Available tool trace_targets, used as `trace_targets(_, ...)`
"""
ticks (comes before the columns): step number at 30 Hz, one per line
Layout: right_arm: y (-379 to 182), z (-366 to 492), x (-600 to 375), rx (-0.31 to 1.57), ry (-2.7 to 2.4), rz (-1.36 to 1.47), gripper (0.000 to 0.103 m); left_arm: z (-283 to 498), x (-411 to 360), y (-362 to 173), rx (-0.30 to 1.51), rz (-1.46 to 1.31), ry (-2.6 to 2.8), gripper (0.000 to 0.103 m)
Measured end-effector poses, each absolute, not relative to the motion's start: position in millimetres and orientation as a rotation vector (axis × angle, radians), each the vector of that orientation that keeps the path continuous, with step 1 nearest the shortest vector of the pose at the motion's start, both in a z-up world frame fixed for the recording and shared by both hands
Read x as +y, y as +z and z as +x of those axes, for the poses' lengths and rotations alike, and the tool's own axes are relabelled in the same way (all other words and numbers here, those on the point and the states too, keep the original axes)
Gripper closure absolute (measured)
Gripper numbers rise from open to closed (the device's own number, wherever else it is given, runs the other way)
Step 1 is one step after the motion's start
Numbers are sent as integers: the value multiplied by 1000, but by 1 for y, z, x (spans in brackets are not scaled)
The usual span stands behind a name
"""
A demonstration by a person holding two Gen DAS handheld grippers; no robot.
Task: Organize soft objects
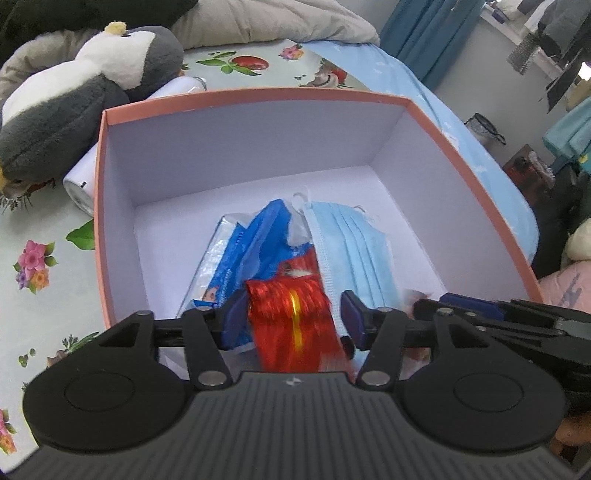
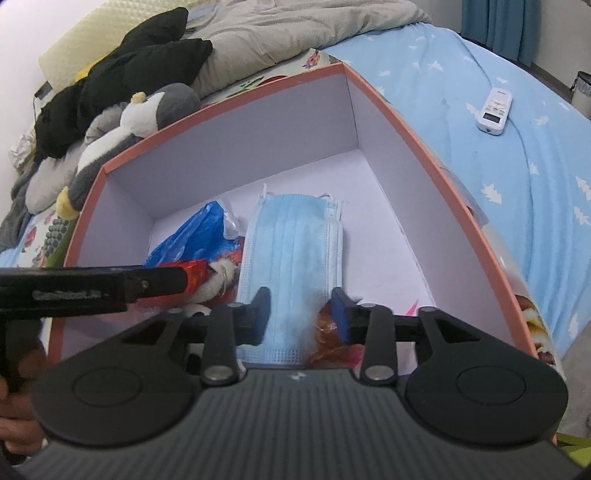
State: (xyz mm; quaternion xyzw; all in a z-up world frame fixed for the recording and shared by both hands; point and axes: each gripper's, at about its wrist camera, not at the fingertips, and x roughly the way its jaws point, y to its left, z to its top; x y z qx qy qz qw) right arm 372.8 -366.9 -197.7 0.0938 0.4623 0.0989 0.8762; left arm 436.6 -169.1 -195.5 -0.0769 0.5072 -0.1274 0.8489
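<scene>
A pink-rimmed box [image 1: 236,96] with white inside walls sits on the bed; it also shows in the right wrist view [image 2: 399,122]. Inside lie a blue tissue pack [image 1: 251,251], a light blue face mask [image 1: 362,254] and a shiny red soft item [image 1: 291,321]. My left gripper [image 1: 293,317] is open, its pads on either side of the red item, inside the box. My right gripper [image 2: 301,314] is open over the near end of the mask [image 2: 295,243], not pinching it. The left gripper's finger [image 2: 92,288] crosses the right wrist view.
A grey and white penguin plush [image 1: 85,92] lies left of the box, beside a white cylinder [image 1: 79,181]. Beige bedding [image 2: 277,33] and black cloth [image 2: 122,81] lie behind. A white remote [image 2: 495,110] rests on the blue sheet at right.
</scene>
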Motion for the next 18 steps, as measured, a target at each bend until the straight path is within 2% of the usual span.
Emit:
trace_targets(8,-165,349,-366,895,197,195,59,418,-163,-164,1009,-167,-270,38)
trace_targets(18,-99,280,-366,739,186,208,59,353,-148,-92,897,-175,-286,38)
